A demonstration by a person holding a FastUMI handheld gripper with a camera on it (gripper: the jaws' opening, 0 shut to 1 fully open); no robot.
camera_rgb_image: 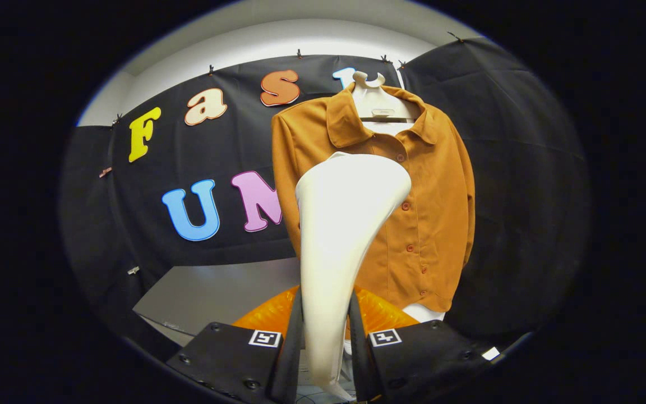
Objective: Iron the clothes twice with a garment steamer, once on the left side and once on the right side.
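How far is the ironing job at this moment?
Done: the gripper is shut on the white garment steamer, raised before the orange button-up shirt on its hanger. In hand: bringing it to the cloth. Left: apparently both passes; nothing tells if any is finished.

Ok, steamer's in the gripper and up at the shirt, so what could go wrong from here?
1. The gripper holds the white garment steamer low on its narrow handle, with the wide head far above; it could tilt or slip in the grip.
2. The orange shirt hangs loose on a hanger, so pressing may swing it away instead of smoothing it.
3. The head sits near the button row and might snag there.
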